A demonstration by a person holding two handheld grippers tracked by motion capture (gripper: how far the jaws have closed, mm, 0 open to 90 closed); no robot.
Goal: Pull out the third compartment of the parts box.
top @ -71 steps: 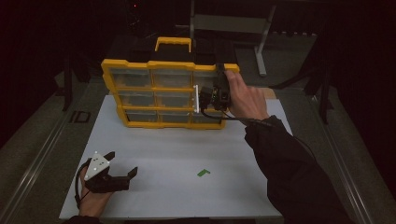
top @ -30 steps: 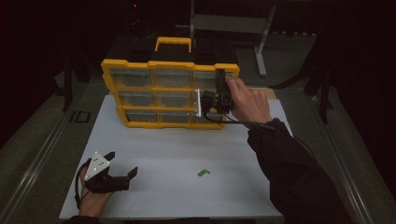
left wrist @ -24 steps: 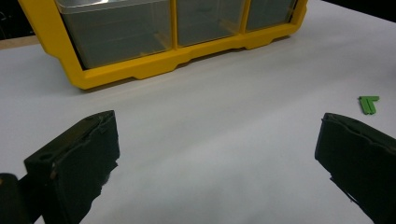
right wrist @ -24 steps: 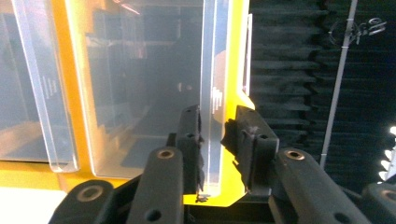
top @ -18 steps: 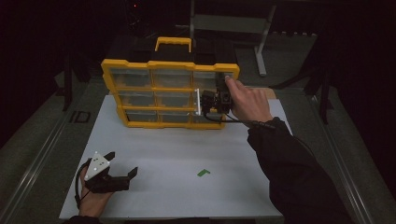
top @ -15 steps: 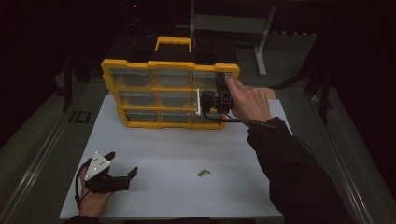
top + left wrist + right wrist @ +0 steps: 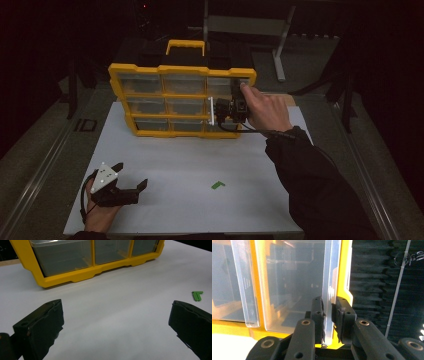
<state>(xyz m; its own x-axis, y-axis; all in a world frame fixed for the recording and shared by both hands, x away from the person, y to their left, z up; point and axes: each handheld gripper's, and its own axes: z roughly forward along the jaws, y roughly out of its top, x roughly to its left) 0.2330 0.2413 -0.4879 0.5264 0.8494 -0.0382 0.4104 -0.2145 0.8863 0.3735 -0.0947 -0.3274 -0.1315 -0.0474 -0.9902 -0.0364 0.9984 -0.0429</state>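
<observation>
Glossy yellow plastic organizer, clear smooth drawers, matt white tabletop

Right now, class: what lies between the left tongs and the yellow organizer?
Bare white table between the left tongs and yellow organizer, in the high view.

Close view of the right gripper, its two black jaws pinched on the clear plastic front edge of a drawer in a yellow-framed organiser; dark background at right.
</observation>
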